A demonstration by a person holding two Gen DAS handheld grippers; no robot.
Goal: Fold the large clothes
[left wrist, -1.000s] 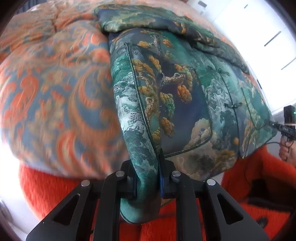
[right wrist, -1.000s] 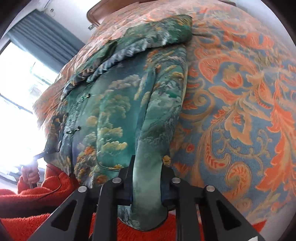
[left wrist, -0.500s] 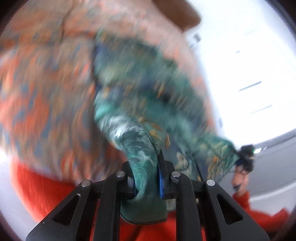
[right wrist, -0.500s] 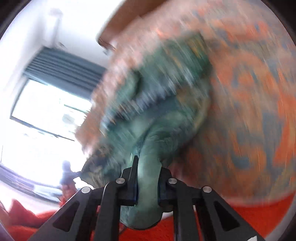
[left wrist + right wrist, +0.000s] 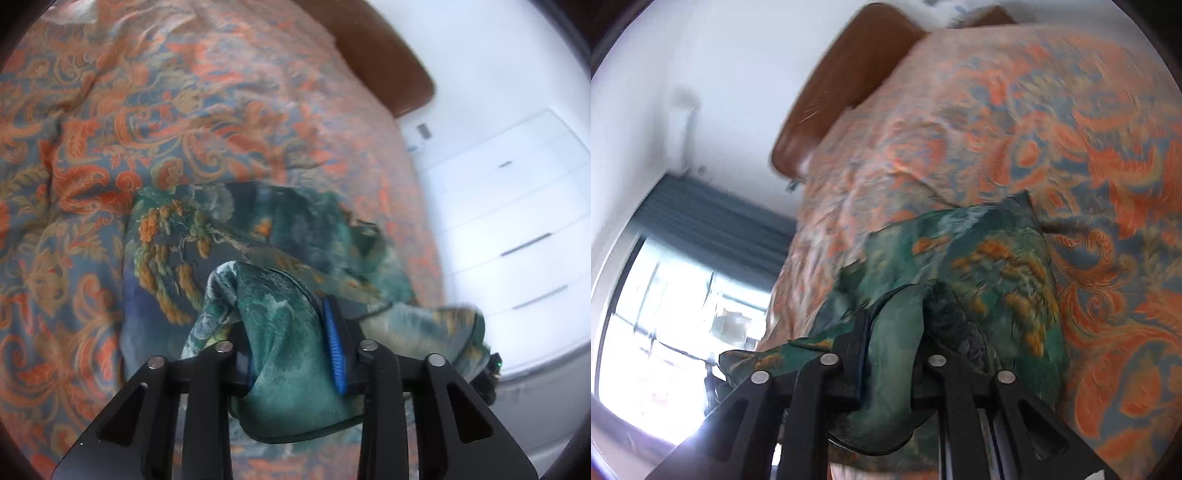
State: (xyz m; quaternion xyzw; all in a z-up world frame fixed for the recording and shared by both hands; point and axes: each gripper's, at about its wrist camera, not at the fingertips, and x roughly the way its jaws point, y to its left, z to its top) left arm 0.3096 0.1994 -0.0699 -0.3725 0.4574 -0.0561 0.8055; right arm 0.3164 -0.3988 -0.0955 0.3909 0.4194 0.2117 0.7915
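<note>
The green brocade jacket (image 5: pixel 236 240) lies on the bed's orange-and-blue paisley bedspread (image 5: pixel 110 110), and its near end has been carried over toward the headboard (image 5: pixel 388 62), so the garment now looks doubled on itself, a shorter and thicker bundle than a jacket spread flat. The bottom-to-top fold therefore seems all but made.

In the left wrist view the left tongs (image 5: pixel 291 354) sit at 6 o'clock with a thick roll of the hem between them. Their jaws have just been opening: the blue pad on the 3 o'clock side stands off from the cloth and shows its ribbed face, so the fabric rests between the jaws rather than being pinched. The folded body of the jacket spreads from the tongs toward 11 and 12 o'clock; a loose corner trails off toward 3 o'clock.

In the right wrist view the right tongs (image 5: pixel 890 350), also at 6 o'clock, are closed on another bunch of the hem (image 5: pixel 894 347), the cloth filling the narrow gap. Their jaws have eased slightly, but the grip looks intact. The jacket runs up toward 12 and 1 o'clock over the bedspread.

What seems left is to let the hem go on both sides, draw the tongs clear, then smooth and square the bundle and tuck in the stray corner.
</note>
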